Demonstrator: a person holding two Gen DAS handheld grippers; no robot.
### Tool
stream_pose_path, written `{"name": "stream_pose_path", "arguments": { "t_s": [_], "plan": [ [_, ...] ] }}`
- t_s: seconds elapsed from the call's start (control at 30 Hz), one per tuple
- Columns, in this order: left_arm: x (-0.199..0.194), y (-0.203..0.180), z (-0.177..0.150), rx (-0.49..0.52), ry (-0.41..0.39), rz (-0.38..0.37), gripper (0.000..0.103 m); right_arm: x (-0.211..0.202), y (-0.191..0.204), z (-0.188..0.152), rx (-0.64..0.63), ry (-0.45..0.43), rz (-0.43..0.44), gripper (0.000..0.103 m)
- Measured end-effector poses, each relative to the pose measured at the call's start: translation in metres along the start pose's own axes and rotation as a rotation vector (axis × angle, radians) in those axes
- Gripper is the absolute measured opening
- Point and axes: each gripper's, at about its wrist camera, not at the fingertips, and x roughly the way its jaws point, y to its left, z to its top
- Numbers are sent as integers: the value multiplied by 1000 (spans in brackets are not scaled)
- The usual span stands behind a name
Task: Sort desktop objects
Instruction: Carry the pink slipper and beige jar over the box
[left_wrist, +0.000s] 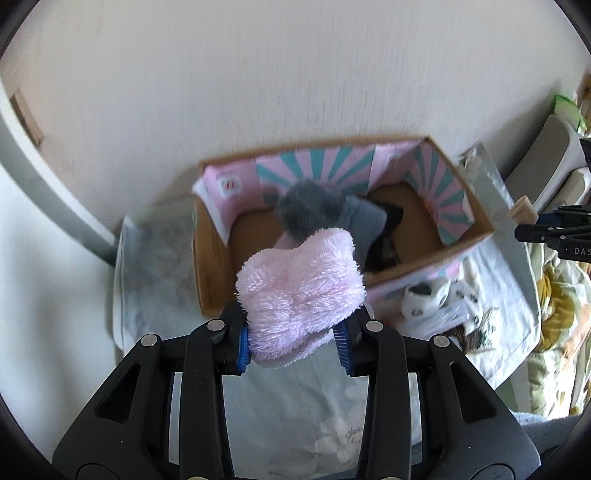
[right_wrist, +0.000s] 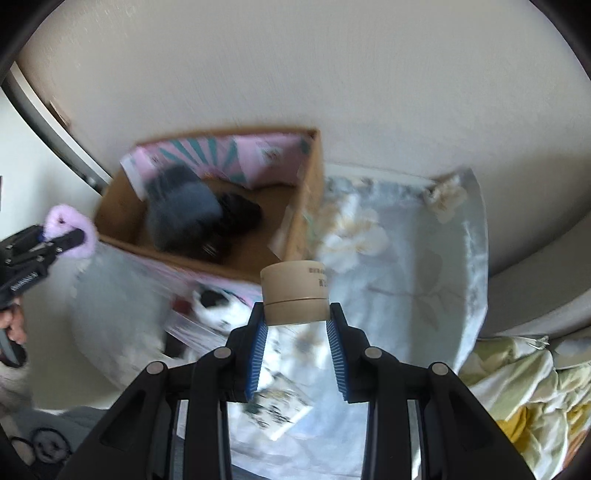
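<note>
Blue pads of the left gripper pinch a fluffy pink sock, held above the near wall of the box. Across the table, the right gripper clamps a beige jar by its lower half, lid end pointing away, hanging over the floral cloth just short of the box's near corner.

Both loads seem on the way to the box, so this looks like the carry step; next, each needs moving past the rim, then releasing.

Farther on, inside the box, lie a grey fuzzy item and something dark, too blurred to name. A white patterned sock lies outside, beside the box's front wall.
</note>
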Motion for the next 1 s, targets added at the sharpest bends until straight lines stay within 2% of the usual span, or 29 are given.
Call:
{"name": "stream_pose_path", "arguments": {
  "t_s": [0.2, 0.33, 0.43, 0.67, 1.0],
  "plan": [
    [0, 7, 35, 30, -14, -2, 32, 0, 32, 33, -81, -22, 4, 30],
    [9, 12, 57, 29, 3, -38, 32, 7, 55, 52, -126, -18, 12, 30],
    [17, 10, 69, 55, 7, -35, 32, 17, 68, 66, -136, -9, 28, 30],
    [41, 11, 87, 92, 39, -57, 32, 43, 92, 89, -147, 33, 35, 30],
    [83, 21, 94, 140, 120, -74, 32, 81, 107, 109, -162, 118, 25, 30]
  ]
}}
